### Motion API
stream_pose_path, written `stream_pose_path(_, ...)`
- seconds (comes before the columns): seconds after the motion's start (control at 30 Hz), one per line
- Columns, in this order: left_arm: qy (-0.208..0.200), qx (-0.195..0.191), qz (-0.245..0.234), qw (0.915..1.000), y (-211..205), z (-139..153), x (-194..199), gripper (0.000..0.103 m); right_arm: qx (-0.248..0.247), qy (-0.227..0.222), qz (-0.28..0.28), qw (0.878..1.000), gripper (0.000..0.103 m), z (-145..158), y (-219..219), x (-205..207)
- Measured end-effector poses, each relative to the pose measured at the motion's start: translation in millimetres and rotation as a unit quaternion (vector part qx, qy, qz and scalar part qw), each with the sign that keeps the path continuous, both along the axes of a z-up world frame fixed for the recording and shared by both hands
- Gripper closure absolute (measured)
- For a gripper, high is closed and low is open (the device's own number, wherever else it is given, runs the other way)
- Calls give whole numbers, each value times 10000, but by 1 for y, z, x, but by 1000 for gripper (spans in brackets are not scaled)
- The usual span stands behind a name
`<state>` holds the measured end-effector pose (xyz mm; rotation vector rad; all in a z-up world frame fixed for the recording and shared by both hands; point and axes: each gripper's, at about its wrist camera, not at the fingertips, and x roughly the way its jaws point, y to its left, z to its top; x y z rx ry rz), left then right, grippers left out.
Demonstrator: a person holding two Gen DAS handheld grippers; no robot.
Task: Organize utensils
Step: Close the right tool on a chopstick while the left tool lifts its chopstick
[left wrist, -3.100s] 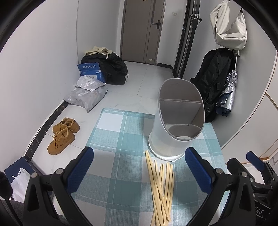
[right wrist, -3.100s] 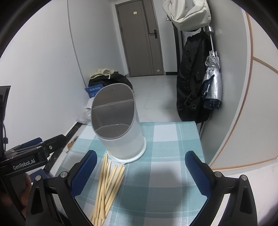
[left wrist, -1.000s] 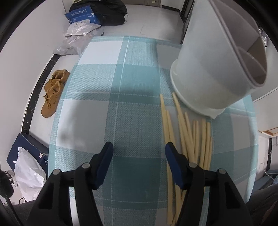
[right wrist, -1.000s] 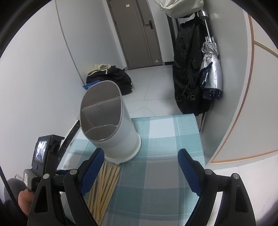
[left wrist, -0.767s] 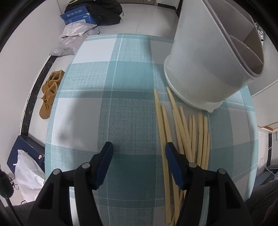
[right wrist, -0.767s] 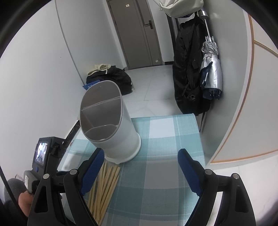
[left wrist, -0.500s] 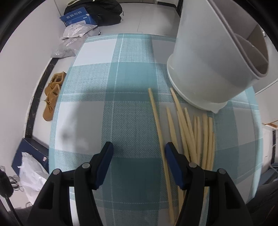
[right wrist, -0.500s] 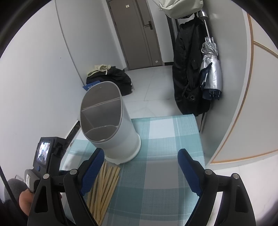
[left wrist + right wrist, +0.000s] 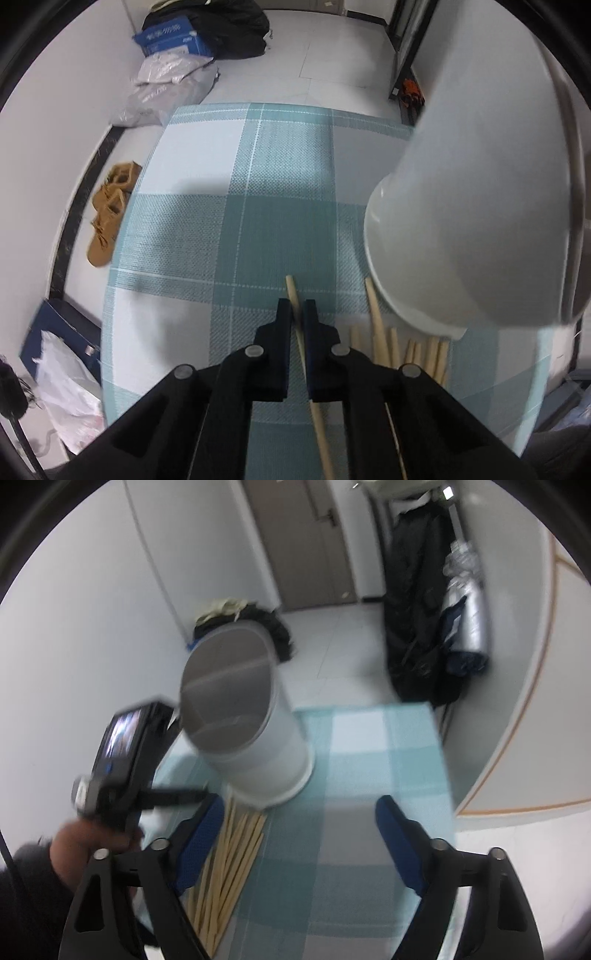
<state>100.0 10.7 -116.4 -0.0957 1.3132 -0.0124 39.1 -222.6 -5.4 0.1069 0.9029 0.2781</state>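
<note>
Your left gripper point(image 9: 296, 308) is clamped on one chopstick point(image 9: 291, 291), just beside the white holder point(image 9: 472, 221). Your right gripper point(image 9: 299, 834) hangs wide apart above the checked cloth point(image 9: 351, 849).

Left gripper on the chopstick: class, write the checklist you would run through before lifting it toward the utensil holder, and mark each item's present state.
1. Left gripper shut on a single chopstick: ok.
2. That chopstick lies apart from the other chopsticks: ok.
3. Grip sits near the chopstick's middle: not ok; only a short end pokes past the fingertips.
4. Utensil holder upright with open compartments: ok.
5. Right gripper open and holding nothing: ok.
6. Chopstick already off the checked tablecloth: cannot tell.
</note>
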Motion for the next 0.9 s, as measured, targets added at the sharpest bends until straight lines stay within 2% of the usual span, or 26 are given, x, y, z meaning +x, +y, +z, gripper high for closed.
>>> stream_pose_path(0.07,23,-186,152,9997,4,1,2,103,-60,269,171,9995,37,-12,8,0)
stream_pose_path(0.13,-67,-400,212,9990,7,6,1,103,-35,503,273,9984,51,-22,12,0)
stream_pose_path(0.23,-232,-576,194,9979,8,17,-4,103,164,932,405,9947,65,-36,18,0)
stream_pose_path(0.43,-657,-932,129,9934,18,40,-13,103,108,1264,712,9894,76,-51,47,3)
stream_pose_path(0.53,-883,-1127,173,9895,26,52,-18,103,-57,1369,808,9873,77,-60,65,8)
stream_pose_path(0.73,-1163,-1325,183,9842,41,63,-24,103,-614,1659,1085,9782,77,-90,109,19)
stream_pose_path(0.83,-1168,-1458,265,9820,51,63,-23,103,-1066,1514,1196,9754,78,-91,125,16)
stream_pose_path(0.87,-1174,-1482,291,9815,53,64,-24,103,-1194,1479,1227,9741,80,-91,129,14)
stream_pose_path(0.9,-1179,-1523,304,9808,56,64,-24,103,-1295,1457,1298,9722,87,-90,133,11)
